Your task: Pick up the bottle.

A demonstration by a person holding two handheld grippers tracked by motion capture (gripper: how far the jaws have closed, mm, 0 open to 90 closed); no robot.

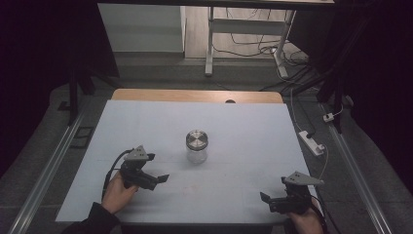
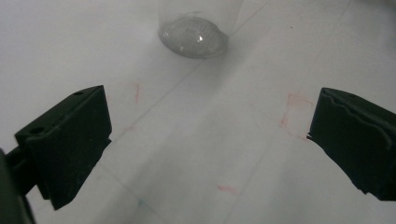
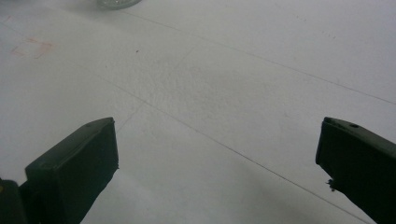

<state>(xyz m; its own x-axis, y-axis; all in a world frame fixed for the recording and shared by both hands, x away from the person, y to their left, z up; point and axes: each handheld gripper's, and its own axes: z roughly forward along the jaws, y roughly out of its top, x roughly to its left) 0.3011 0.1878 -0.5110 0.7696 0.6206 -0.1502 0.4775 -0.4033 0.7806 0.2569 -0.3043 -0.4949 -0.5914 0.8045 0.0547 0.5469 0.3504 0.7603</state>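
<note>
1. Glass jar [image 1: 197,146] — standing upright near the middle of the counter [image 1: 243,126], its round metal lid [image 1: 197,139] sitting on top. In the left gripper view the jar [image 2: 194,35] is showing at the top edge, ahead of the jaws.
2. Left gripper [image 1: 157,168] — being held low over the counter, just to the near left of the jar and apart from it; jaws are standing wide and carrying nothing.
3. Right gripper [image 1: 265,197] — hovering at the near right corner of the counter, well apart from the jar; jaws are likewise spread wide and empty.
4. Counter surface — pale sheet with faint fold lines and faded red marks [image 2: 292,114] lying between the left jaws.
5. Progress, as judged: the work on the jar is looking barely begun. Nothing is being gripped or touched — the lid is sitting in place. What is remaining appears to be the whole handling: closing in, taking hold of the jar, and dealing with the lid.
</note>
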